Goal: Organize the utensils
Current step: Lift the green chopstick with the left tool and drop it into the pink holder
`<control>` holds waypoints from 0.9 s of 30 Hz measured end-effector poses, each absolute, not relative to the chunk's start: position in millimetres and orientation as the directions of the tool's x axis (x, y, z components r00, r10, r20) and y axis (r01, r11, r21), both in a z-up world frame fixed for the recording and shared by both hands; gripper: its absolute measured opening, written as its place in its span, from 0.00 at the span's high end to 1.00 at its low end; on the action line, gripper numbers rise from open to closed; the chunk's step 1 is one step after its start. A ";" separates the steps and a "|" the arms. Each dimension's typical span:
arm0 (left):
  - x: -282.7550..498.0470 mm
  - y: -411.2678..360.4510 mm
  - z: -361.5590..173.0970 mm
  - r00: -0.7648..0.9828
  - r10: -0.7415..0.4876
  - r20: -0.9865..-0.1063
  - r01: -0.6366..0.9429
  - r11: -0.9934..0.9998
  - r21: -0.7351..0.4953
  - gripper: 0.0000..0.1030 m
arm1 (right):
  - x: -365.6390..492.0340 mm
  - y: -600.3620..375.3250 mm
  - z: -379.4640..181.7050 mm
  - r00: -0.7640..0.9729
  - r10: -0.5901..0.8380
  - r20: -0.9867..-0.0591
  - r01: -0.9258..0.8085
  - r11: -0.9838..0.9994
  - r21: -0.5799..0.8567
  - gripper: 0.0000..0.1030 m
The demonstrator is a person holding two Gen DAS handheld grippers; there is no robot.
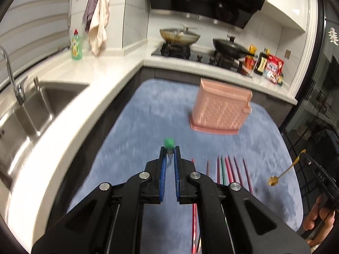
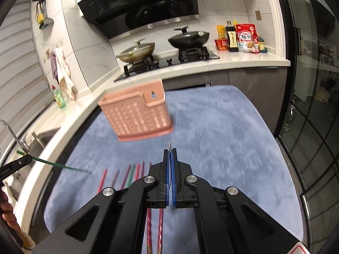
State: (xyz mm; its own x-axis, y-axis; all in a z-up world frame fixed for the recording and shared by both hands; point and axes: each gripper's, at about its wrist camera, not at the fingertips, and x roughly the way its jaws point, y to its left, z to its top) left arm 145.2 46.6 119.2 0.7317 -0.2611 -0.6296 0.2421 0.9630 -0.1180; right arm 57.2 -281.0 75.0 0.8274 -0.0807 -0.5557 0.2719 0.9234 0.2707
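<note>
A pink perforated utensil basket [image 1: 220,110] stands on the blue mat [image 1: 148,116]; it also shows in the right wrist view [image 2: 137,116]. My left gripper [image 1: 170,151] is shut on a green chopstick [image 1: 169,142], seen end-on, held above the mat; the right wrist view shows it as a green stick [image 2: 61,166] at the left. My right gripper [image 2: 170,151] is shut on a thin gold utensil [image 2: 169,146]; the left wrist view shows it as a gold fork or spoon with a flower-shaped end [image 1: 284,172]. Several red, purple and green chopsticks [image 1: 226,169] lie on the mat.
A steel sink [image 1: 27,114] with a tap is at the left in a white counter [image 1: 95,97]. A green detergent bottle [image 1: 76,46] stands on the counter. A stove with two pans [image 1: 180,36] is behind the mat. Food packets [image 2: 243,38] stand at the back right. A glass door [image 2: 313,105] is at the right.
</note>
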 end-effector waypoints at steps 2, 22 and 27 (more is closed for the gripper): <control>159.0 41.3 133.3 0.757 -0.251 -0.604 0.239 0.966 -0.101 0.94 | 66.8 -286.1 83.1 0.836 -0.071 -0.543 0.264 0.921 0.286 0.98; 265.0 -38.5 288.1 0.879 -0.386 -0.281 0.342 0.920 -0.193 0.94 | 212.7 -330.0 148.3 0.903 -0.034 -0.429 0.209 0.906 0.369 0.98; 295.4 -68.4 272.5 0.872 -0.385 -0.302 0.347 0.922 -0.173 0.94 | 243.8 -335.9 139.2 0.898 -0.032 -0.439 0.215 0.901 0.376 0.98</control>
